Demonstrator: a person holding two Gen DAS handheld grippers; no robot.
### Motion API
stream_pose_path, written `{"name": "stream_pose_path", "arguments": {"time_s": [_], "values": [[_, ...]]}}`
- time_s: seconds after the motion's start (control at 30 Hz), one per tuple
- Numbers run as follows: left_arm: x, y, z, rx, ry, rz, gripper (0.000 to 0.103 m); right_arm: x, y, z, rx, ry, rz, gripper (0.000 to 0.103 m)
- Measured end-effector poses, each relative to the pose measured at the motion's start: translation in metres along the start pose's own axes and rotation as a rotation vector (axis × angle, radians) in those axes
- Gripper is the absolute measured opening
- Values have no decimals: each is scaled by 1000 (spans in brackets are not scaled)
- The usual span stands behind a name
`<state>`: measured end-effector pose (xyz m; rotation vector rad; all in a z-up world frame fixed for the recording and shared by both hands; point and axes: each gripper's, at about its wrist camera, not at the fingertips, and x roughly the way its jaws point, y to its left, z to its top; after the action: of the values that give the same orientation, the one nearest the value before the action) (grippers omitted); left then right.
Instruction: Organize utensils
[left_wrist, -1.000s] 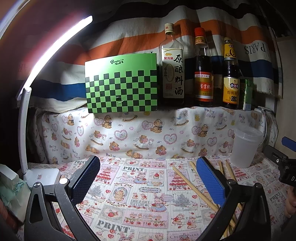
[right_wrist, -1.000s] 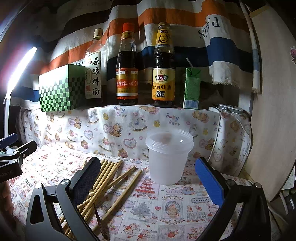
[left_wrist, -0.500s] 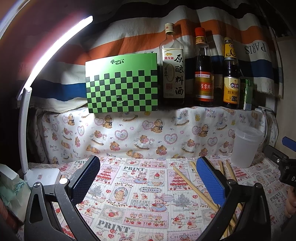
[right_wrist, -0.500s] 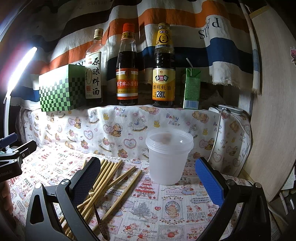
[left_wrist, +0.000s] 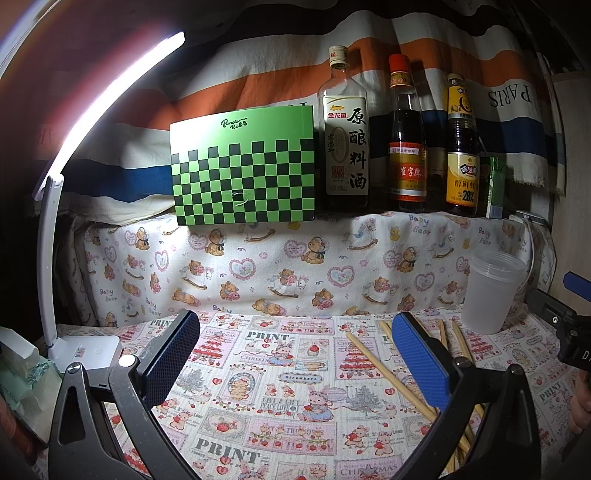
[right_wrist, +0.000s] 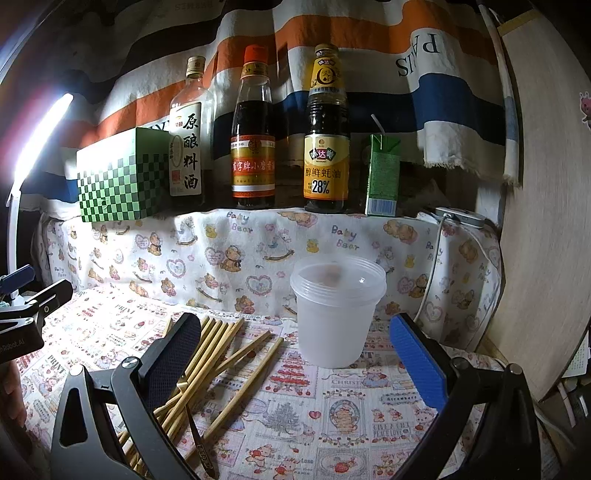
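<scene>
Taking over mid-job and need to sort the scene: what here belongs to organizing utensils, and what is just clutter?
Job:
bamboo chopsticks
metal utensil lying among them
plastic cup
left gripper, right gripper, both open

Lying about:
three sauce bottles
checkered box
green carton
desk lamp

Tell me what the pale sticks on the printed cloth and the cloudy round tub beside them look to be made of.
Pale sticks: probably bamboo or light wood, matte, an even straw colour; grain too fine to confirm.
Cloudy round tub: looks like thin frosted plastic, translucent, with stacked rims suggesting several nested.
A slim dark utensil among the sticks glints like metal.
</scene>
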<state>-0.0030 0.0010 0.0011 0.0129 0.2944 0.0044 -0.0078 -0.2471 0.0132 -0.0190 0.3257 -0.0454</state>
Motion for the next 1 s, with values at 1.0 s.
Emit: {"name": "stream_pose_path", "arguments": {"time_s": [1.0], "values": [[2, 4, -2, -11, 3, 20, 103, 3, -2, -1, 17, 18, -11, 103]]}}
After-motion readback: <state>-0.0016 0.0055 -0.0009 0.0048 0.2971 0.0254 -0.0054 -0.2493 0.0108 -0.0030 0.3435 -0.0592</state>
